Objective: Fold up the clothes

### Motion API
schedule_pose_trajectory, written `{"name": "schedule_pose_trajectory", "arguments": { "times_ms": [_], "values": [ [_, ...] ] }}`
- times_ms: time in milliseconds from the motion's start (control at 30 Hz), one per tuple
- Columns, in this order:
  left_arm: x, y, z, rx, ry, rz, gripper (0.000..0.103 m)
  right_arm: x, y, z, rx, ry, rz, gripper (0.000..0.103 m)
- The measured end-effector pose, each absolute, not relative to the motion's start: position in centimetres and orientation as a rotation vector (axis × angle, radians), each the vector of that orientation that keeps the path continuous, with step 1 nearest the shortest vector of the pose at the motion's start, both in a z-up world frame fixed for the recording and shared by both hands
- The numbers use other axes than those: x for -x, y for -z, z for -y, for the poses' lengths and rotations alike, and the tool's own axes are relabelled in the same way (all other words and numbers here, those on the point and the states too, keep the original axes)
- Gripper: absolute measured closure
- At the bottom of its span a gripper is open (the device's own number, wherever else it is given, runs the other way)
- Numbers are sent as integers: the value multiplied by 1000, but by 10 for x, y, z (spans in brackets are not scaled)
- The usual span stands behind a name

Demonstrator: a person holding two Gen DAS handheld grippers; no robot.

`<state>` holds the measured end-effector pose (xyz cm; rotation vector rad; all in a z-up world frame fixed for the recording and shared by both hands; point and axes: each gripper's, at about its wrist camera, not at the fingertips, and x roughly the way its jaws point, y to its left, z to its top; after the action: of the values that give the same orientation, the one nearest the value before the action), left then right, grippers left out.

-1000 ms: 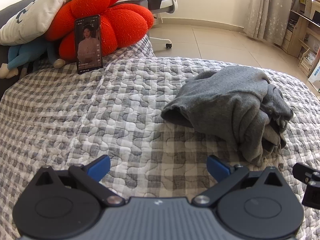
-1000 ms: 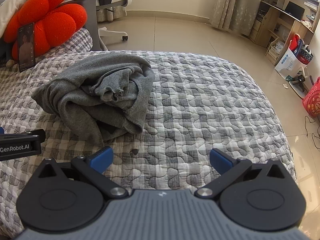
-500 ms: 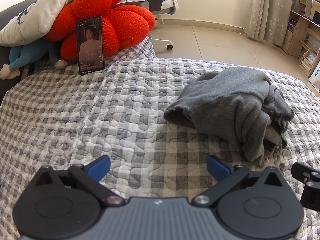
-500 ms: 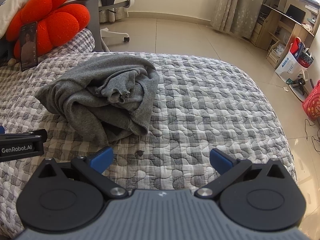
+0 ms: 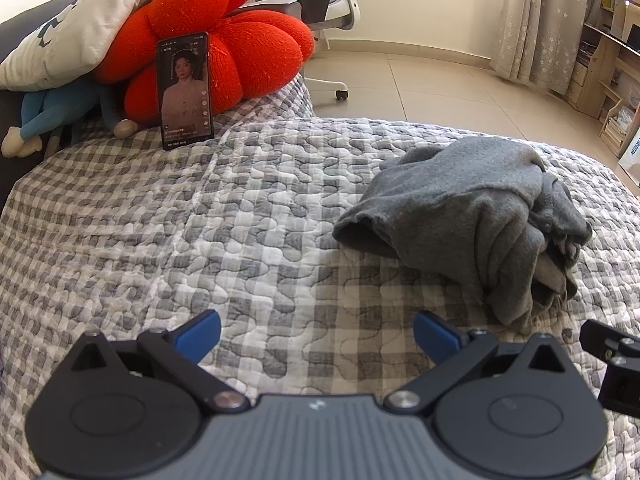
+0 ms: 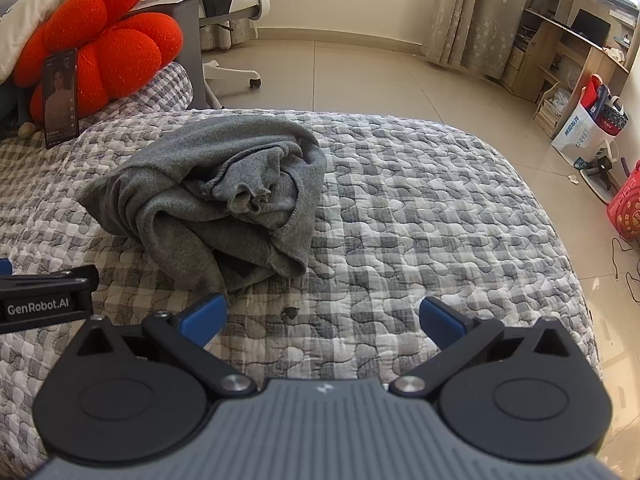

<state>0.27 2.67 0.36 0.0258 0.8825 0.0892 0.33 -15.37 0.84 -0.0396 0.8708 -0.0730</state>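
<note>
A crumpled grey garment (image 5: pixel 472 216) lies in a heap on the checked quilt (image 5: pixel 240 220); it also shows in the right wrist view (image 6: pixel 224 196). My left gripper (image 5: pixel 316 334) is open and empty, low over the quilt, with the garment ahead to its right. My right gripper (image 6: pixel 322 316) is open and empty, with the garment just ahead to its left; its left blue fingertip (image 6: pixel 204 314) is close to the garment's near edge. Part of the left gripper (image 6: pixel 44 300) shows at the right wrist view's left edge.
A red flower cushion (image 5: pixel 224 44), a white pillow (image 5: pixel 80 32), a blue plush toy (image 5: pixel 52 116) and an upright phone (image 5: pixel 185 90) sit at the bed's far left. A small dark spot (image 6: pixel 290 313) marks the quilt. Tiled floor, an office chair (image 5: pixel 336 4) and shelves lie beyond.
Both grippers have drifted slightly forward toward the garment, which appears a little closer in the right wrist view. Both stay open and the garment has not moved.
</note>
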Motion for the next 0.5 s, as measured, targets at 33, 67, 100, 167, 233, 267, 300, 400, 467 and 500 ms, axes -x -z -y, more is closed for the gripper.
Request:
{"name": "schedule_pose_trajectory", "arguments": {
  "times_ms": [33, 67, 100, 167, 233, 267, 300, 400, 467, 500],
  "values": [
    [-3, -3, -28, -20, -93, -881, 0, -4, -9, 154, 30, 74, -867, 0],
    [-4, -3, -29, -9, -99, -880, 0, -4, -9, 155, 17, 72, -858, 0],
    [-6, -3, -31, 1, -107, -879, 0, -4, -9, 157, 1, 67, -846, 0],
    [-9, -3, -33, 14, -125, -879, 0, -5, -10, 159, -31, 56, -820, 0],
    [-12, -1, -34, 20, -136, -877, 0, -5, -11, 160, -56, 48, -789, 0],
    [-13, -1, -35, 22, -135, -876, 0, -6, -11, 160, -58, 54, -780, 0],
    [-15, 0, -35, 23, -134, -878, 0, -7, -11, 159, -57, 62, -773, 0],
    [-19, 3, -35, 18, -126, -882, 0, -10, -9, 158, -60, 75, -758, 0],
    [-21, 3, -35, 16, -111, -870, 0, -15, -7, 158, -69, 69, -751, 0],
    [-21, 3, -35, 17, -104, -862, 0, -17, -7, 158, -67, 69, -740, 0]
  ]
}}
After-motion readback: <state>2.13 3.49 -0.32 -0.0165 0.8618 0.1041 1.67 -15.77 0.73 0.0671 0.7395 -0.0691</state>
